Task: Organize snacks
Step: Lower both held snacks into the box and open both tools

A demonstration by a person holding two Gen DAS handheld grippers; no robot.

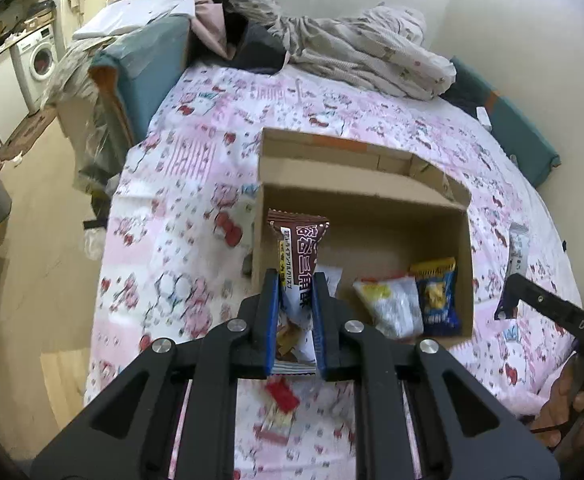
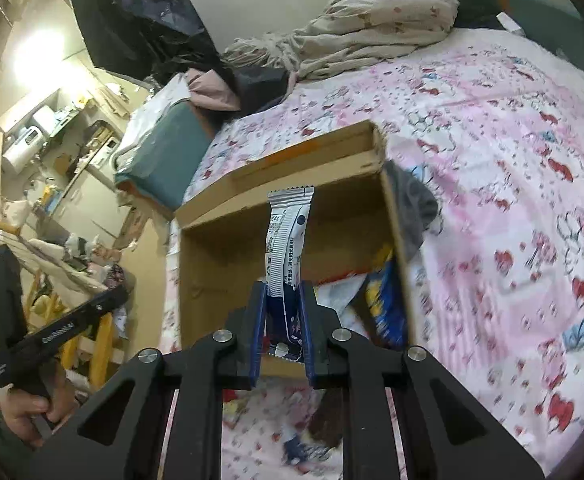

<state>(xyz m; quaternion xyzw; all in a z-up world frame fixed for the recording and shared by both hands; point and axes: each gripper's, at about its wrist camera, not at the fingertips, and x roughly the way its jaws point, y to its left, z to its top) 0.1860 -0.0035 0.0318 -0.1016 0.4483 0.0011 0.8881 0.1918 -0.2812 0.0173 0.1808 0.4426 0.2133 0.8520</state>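
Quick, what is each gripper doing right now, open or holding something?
Left gripper: shut on the brown snack packet.
Right gripper: shut on the white and blue snack packet.

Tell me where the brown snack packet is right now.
In the left wrist view, the brown snack packet stands clamped in the left gripper, held above the near-left corner of the cardboard box on the bed.

Both wrist views look down, sharing the box [image 1: 366, 196].

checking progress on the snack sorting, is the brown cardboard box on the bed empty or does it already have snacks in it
Not empty. The open brown cardboard box already holds a clear white and yellow packet and a blue and yellow packet at its bottom.
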